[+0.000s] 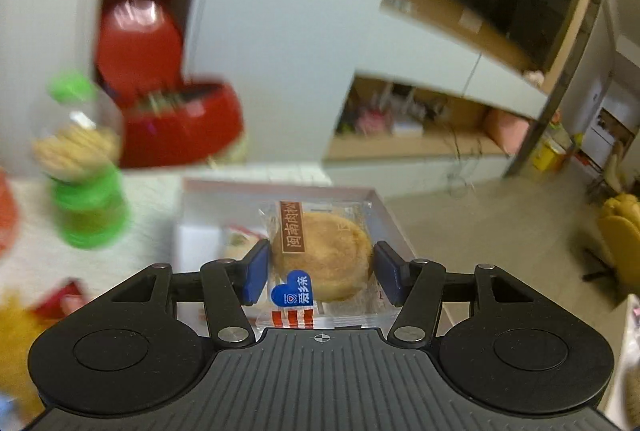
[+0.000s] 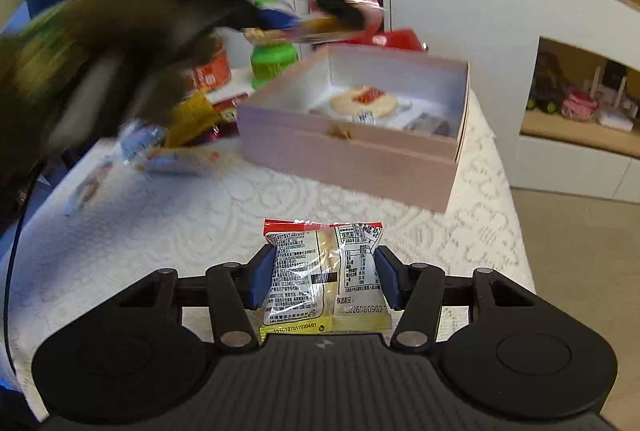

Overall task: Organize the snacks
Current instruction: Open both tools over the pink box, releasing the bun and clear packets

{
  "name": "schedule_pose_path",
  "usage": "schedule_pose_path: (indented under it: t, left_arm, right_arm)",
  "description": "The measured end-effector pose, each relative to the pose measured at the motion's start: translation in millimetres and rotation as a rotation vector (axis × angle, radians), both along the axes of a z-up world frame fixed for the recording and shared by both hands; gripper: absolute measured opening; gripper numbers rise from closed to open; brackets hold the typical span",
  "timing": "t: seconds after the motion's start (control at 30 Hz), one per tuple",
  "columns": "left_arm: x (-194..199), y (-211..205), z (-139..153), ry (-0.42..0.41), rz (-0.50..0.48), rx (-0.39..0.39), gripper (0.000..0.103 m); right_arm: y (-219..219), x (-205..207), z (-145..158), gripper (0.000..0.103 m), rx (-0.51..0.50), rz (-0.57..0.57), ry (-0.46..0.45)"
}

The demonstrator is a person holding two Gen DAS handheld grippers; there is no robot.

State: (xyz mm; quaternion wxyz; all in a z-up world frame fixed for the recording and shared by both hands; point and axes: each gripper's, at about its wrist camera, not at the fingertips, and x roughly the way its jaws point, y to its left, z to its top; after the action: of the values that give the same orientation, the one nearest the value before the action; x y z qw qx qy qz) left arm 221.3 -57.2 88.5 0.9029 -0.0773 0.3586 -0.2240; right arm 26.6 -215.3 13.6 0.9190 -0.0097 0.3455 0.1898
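Left wrist: fingers (image 1: 256, 271) grip pastry (image 1: 324, 255)

wrapped pastry (image 1: 326, 257) above pink box (image 1: 280, 188)

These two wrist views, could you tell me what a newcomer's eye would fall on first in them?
In the left wrist view, the left gripper grips a wrapped round pastry over the open pink box. In the right wrist view, the right gripper clamps a clear snack packet above the white patterned tablecloth. The box sits beyond, with a round cracker packet already inside.
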Motion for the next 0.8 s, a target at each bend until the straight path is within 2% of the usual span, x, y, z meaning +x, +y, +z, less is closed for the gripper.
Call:
schedule_pose_path:
  t: [0.07,0.13,0.17,0.23,0.33,0.4,0.47,0.57,0.63,0.67,0.73,0.8]
  left_arm:
    - [20.3,-4.4,-18.8,0.032,0.043,0.021,0.058]
    - [22.3,1.9,-25.5,-0.008,0.109,0.014,0.058]
    - [18.4,10.1,-24.8,-0.037,0.128,-0.019,0.058]
    - [6.0,30.0,-20.1,-0.062,0.146,-0.058,0.058]
    - [-24.1,61.2,-12.4,-0.091,0.164,-0.033,0.058]
    - [-54.3,86.7,-10.3,-0.109,0.160,-0.023,0.058]
    - [-80.9,111.3,-10.0,-0.117,0.171,-0.020,0.058]
    - [-111.2,143.7,-10.4,-0.122,0.216,0.003,0.059]
    - [-135.4,169.0,-10.7,-0.124,0.270,0.019,0.058]
    - [-144.3,180.7,-11.1,-0.124,0.303,0.023,0.058]
    - [-164.2,207.9,-12.7,-0.128,0.375,0.027,0.058]
    - [-184.5,233.2,-15.8,-0.125,0.445,0.034,0.058]
  right_arm:
    - [0.6,5.5,-6.6,0.053,-0.004,-0.007,0.017]
    - [-2.1,9.5,-9.6,0.053,-0.011,-0.024,0.024]
    - [-3.9,9.3,-9.9,0.053,-0.013,-0.030,0.022]
    - [-5.0,9.5,-7.1,0.053,-0.020,-0.034,0.006]
    - [-2.5,11.2,12.8,0.053,-0.038,-0.008,-0.065]
    - [-3.2,24.3,36.7,0.053,-0.009,-0.005,-0.103]
    - [-6.7,54.8,60.2,0.053,0.026,-0.022,-0.105]
    - [-7.4,126.0,85.9,0.054,0.053,-0.088,-0.083]
    - [-2.8,174.9,90.5,0.067,0.045,-0.088,-0.047]
    - [-0.3,196.0,89.4,0.067,0.031,-0.100,-0.015]
    - [4.0,218.8,85.6,0.067,0.005,-0.158,0.022]
    - [12.8,219.7,83.1,0.067,-0.011,-0.157,0.026]
